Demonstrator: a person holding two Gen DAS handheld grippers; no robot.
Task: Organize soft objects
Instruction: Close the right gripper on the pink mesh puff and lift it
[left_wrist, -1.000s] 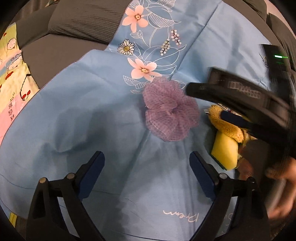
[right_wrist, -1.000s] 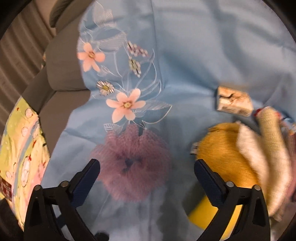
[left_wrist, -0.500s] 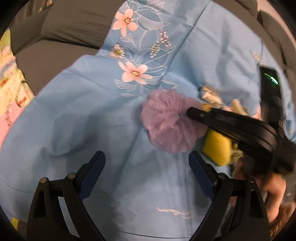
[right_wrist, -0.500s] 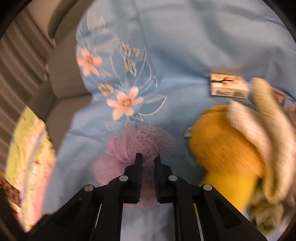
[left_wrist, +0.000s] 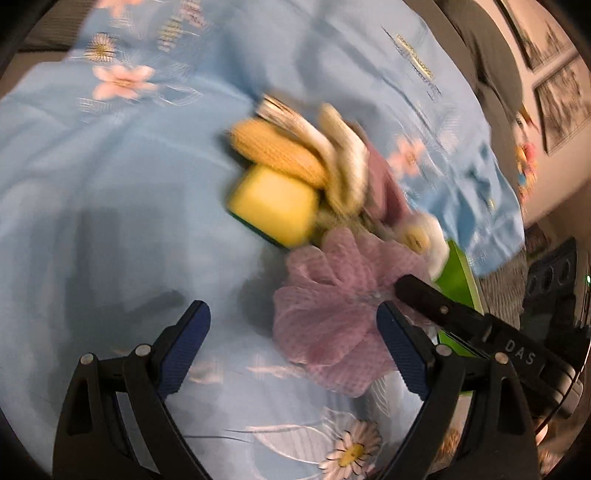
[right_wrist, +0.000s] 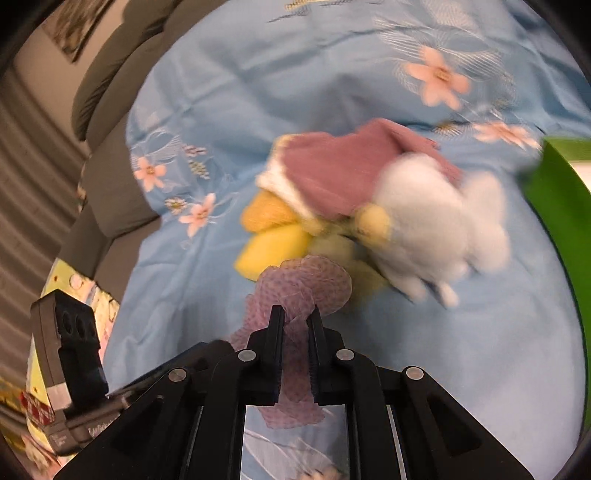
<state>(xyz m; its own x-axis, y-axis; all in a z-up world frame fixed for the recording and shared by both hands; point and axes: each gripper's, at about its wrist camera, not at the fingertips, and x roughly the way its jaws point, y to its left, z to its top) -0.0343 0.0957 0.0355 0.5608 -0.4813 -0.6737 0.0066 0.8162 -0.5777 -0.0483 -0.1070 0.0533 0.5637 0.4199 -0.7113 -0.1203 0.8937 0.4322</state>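
Over blue floral bedsheet: R hand-held gripper clamped on purple mesh pouf; L hand-held gripper wide, empty.

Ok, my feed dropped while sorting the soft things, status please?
Right hand-held gripper shut on purple mesh bath puff. Left hand-held gripper open, empty. Yellow sponge and white plush toy piled just beyond; green bin at right.

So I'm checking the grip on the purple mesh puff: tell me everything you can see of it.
The puff is a pale purple ball of gathered netting, soft and ruffled. The right tongs are shut on a bunched fold of it, with loose mesh trailing back between the fingers. It looks lifted over the blue sheet, beside the yellow sponge and the pile of soft things. The open left tongs are not gripping it.
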